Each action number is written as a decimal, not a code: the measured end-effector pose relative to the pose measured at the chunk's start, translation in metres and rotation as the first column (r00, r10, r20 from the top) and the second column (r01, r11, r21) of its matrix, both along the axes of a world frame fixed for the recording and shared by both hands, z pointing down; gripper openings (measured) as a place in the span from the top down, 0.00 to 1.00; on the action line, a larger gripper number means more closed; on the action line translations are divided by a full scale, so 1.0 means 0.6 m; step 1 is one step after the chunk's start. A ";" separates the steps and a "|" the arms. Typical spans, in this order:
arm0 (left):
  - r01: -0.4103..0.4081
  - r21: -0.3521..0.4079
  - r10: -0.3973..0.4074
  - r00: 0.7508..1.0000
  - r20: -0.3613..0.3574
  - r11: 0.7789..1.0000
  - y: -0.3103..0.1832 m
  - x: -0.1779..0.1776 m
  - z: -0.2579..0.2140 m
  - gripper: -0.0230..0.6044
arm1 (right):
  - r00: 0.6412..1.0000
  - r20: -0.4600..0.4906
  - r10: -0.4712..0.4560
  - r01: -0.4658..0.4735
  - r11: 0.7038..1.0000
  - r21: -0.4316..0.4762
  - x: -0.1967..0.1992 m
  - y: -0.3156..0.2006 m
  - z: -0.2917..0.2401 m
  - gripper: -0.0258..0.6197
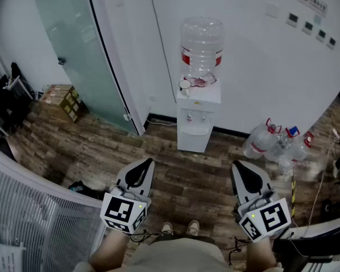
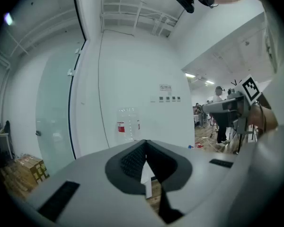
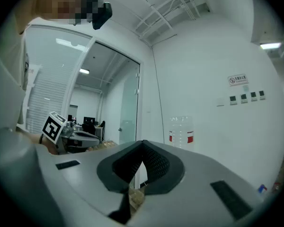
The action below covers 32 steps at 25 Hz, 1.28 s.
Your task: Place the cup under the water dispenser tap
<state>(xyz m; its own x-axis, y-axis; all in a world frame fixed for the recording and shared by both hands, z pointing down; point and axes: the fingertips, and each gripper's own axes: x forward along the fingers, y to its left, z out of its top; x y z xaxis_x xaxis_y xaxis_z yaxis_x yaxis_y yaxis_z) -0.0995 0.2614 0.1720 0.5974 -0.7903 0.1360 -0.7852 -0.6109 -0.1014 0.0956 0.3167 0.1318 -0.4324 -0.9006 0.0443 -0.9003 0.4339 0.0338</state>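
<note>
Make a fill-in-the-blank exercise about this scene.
The cup stands on ___ of the water dispenser, beside the big bottle. The left tool and the right tool both have their jaws ___, with nothing between them. In the head view, the spare bottles on the floor lie to the dispenser's ___.
Missing words: top; shut; right.

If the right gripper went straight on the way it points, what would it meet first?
Nothing close. The right gripper looks free ahead up to the white door frame, left of the water bottle; depth is unclear.
</note>
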 end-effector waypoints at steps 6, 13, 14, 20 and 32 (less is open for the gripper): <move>0.008 0.008 -0.008 1.000 0.002 1.000 -0.010 0.013 0.001 0.95 | 1.000 0.023 0.014 -0.013 1.000 -0.013 0.021 -0.016 0.009 0.95; 0.039 0.011 -0.039 0.999 -0.001 0.999 -0.010 0.024 0.003 0.95 | 0.999 0.031 -0.006 0.006 1.000 -0.011 0.042 -0.020 0.012 0.95; 0.041 0.009 -0.041 0.999 0.001 0.999 -0.010 0.028 0.004 0.95 | 0.999 0.033 -0.012 0.012 1.000 -0.012 0.044 -0.021 0.013 0.95; 0.066 0.008 -0.066 0.998 0.011 0.998 -0.002 0.056 0.013 0.95 | 0.998 0.044 -0.045 0.046 0.999 -0.029 0.063 -0.029 0.032 0.95; 0.131 0.045 -0.132 0.991 0.023 0.990 -0.015 0.063 0.013 0.95 | 0.993 0.045 -0.109 0.109 0.994 -0.016 0.075 -0.069 0.050 0.95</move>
